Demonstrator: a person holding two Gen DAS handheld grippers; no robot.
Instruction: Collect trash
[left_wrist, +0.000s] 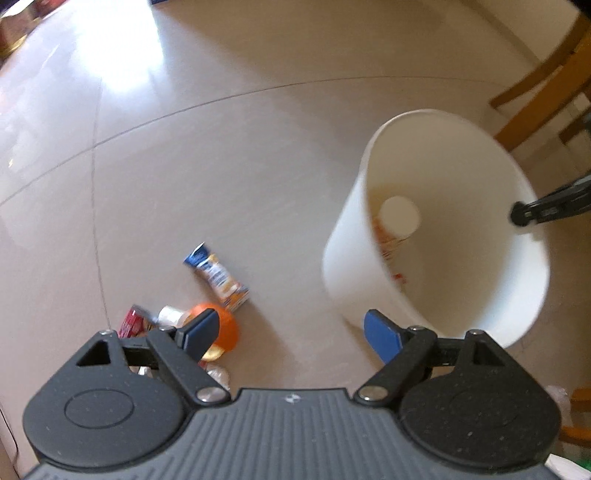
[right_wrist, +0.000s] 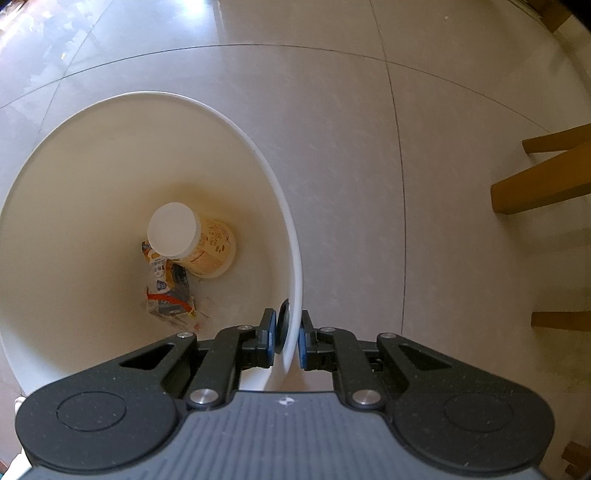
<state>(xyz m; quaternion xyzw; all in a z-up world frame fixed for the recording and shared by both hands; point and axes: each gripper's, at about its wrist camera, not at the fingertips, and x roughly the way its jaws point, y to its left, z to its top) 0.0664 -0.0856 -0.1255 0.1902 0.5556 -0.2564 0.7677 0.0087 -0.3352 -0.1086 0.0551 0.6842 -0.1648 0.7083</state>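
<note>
A white bin (left_wrist: 443, 236) stands on the tiled floor, and my right gripper (right_wrist: 287, 332) is shut on its rim (right_wrist: 291, 295), one finger inside and one outside. Inside the bin lie a paper cup (right_wrist: 195, 240) and crumpled wrappers (right_wrist: 166, 291). The right gripper's tip (left_wrist: 546, 210) shows at the bin's right edge in the left wrist view. My left gripper (left_wrist: 295, 334) hangs open above the floor. Just left of it lie a blue and white wrapper (left_wrist: 218, 277), an orange item (left_wrist: 225, 328), a red packet (left_wrist: 133, 323) and a white scrap (left_wrist: 171, 315).
Wooden chair legs (right_wrist: 543, 184) stand right of the bin, also seen as chair legs (left_wrist: 546, 85) at the upper right in the left wrist view. Bright glare lies on the tiles at the far left. Orange and white objects (left_wrist: 576, 406) sit at the lower right edge.
</note>
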